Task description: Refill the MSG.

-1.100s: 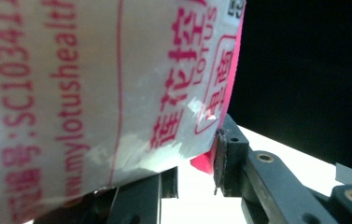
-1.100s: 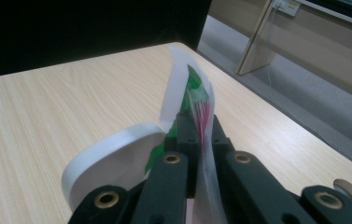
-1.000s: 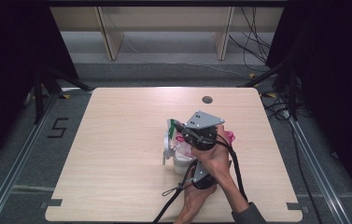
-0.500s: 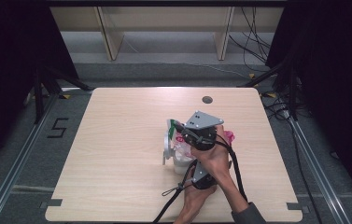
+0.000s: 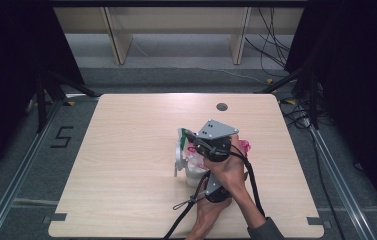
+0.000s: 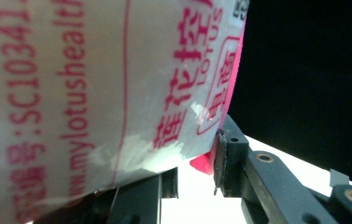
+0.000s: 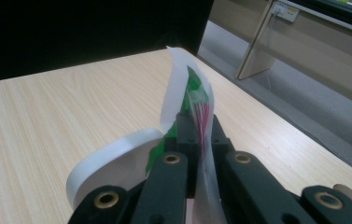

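A white package (image 5: 194, 165) with red and pink print stands on the table, right of its middle. In the left gripper view its printed side (image 6: 94, 93) lies between my left gripper's (image 6: 194, 172) jaws, and the right pad touches its pink edge. That left gripper (image 5: 199, 179) reaches up to the package from the near side. My right gripper (image 5: 191, 143), which carries the grey plate, is above the package. It is shut (image 7: 197, 130) on a thin white, green and pink flap (image 7: 187, 88) that stands up from a curled white rim (image 7: 113, 163). The person's forearms cross over the package.
The wooden table (image 5: 126, 150) has a small dark hole (image 5: 221, 106) near its far edge. Black cables (image 5: 248, 175) trail toward the near edge. Wooden shelf legs (image 5: 116, 35) stand beyond the table. Rails and a floor mark "5" (image 5: 62, 136) lie at the left.
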A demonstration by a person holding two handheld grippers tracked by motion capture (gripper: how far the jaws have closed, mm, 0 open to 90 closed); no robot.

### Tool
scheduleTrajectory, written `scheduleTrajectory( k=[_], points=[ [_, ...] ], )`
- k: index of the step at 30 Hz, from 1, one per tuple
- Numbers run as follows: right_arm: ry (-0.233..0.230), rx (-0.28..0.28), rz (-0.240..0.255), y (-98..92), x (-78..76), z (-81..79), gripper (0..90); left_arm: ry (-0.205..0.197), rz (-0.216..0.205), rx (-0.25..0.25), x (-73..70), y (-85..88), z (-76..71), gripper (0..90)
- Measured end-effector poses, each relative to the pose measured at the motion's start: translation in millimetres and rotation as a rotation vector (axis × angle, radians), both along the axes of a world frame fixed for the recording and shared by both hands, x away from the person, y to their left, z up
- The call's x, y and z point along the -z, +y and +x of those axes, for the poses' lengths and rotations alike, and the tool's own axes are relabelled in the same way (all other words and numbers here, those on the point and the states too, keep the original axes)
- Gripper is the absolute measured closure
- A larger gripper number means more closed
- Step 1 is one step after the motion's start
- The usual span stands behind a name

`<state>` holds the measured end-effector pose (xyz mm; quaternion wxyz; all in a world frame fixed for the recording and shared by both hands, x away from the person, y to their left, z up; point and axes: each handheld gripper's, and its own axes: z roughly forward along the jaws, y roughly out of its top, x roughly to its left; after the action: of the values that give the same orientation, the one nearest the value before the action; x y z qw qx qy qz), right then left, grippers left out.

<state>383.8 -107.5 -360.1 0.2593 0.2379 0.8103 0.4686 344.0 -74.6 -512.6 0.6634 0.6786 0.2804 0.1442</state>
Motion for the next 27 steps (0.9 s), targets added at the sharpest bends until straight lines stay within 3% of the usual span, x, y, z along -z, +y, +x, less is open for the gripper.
scheduleTrajectory(
  k=[13,14,17,18,22,25,27],
  points=[
    [0.008,-0.002,-0.003,0.3,-0.2,-0.2,89.3,-0.009,0.014,-0.006,-0.2,0.5,0.9,73.7],
    [-0.005,0.003,-0.001,1.1,0.6,0.0,89.2,0.000,-0.005,0.001,0.1,-0.1,0.4,73.7],
    [0.007,0.000,-0.006,1.4,2.3,1.5,89.2,-0.007,0.015,-0.005,0.7,0.8,1.3,73.6],
    [0.025,-0.008,0.003,1.0,1.4,0.7,89.2,-0.002,-0.001,-0.006,0.0,0.0,0.9,73.7],
    [0.006,0.000,-0.002,-0.2,1.6,2.0,89.3,0.005,-0.006,0.001,0.8,-1.1,0.4,73.6],
    [0.014,-0.008,-0.005,-0.4,1.2,1.3,89.2,-0.007,0.016,-0.002,0.8,0.4,1.2,73.6],
    [0.008,0.000,0.020,-1.3,0.2,1.1,89.3,0.004,-0.011,0.002,0.1,-0.8,1.1,73.7]
  ],
)
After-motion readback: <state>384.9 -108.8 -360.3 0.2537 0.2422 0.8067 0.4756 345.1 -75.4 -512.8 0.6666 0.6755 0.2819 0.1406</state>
